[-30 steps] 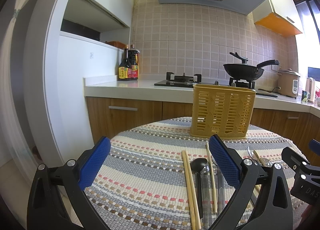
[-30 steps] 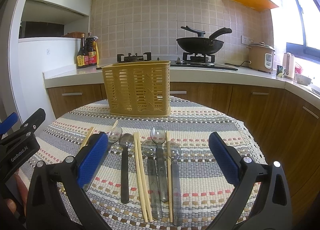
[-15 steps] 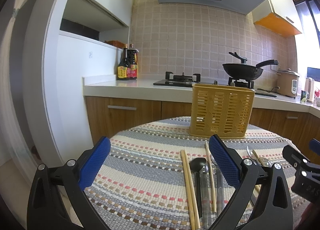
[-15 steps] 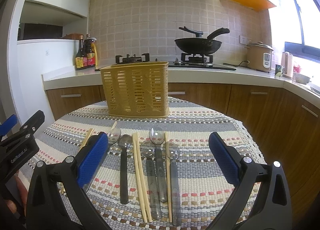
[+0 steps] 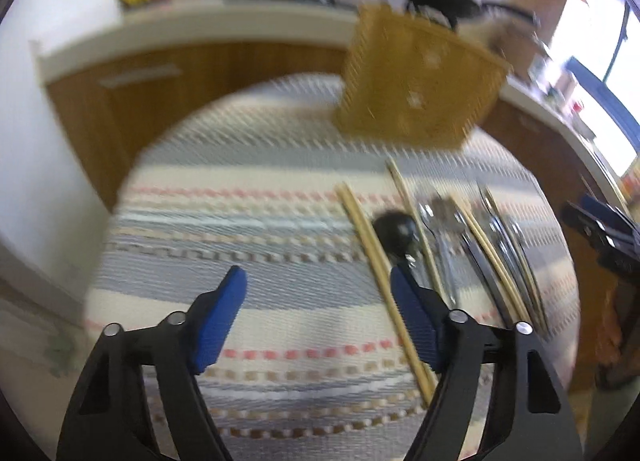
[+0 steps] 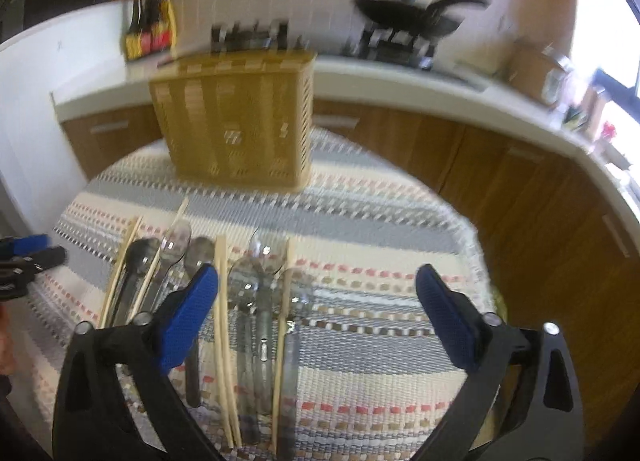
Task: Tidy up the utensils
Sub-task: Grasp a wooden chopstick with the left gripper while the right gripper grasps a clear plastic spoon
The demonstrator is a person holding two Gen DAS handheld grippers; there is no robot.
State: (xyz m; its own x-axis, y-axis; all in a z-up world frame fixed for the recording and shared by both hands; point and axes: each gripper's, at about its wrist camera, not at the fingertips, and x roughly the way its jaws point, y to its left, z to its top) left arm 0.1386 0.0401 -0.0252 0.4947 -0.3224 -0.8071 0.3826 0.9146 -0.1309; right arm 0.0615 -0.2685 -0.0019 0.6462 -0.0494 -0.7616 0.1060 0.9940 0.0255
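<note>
Although both views are smeared with blur, the layout reads clearly enough: the round table [image 6: 360, 197] under its striped woven cloth carries everything, and nothing appears sorted yet; the yellow slotted basket [image 6: 236, 121] stands upright at the far side of the table, and as far as its rim shows, nothing pokes out of the top, so I judge it unfilled. The whole job therefore looks to be ahead; every piece lies flat on the cloth, well short of the basket. The left gripper [image 5: 316, 317] hangs over bare cloth with its blue pads spread wide and nothing between them; the right gripper [image 6: 320, 317] is likewise splayed and carries nothing, hovering above the row. That row runs side by side, handles toward the cameras: a pair of chopsticks [image 6: 224, 325] near the middle, more chopsticks [image 6: 120, 265] at the left end, clear plastic spoons [image 6: 260, 293] between them, and a dark spoon [image 5: 394, 227] among the rest; exact counts are lost to blur.
</note>
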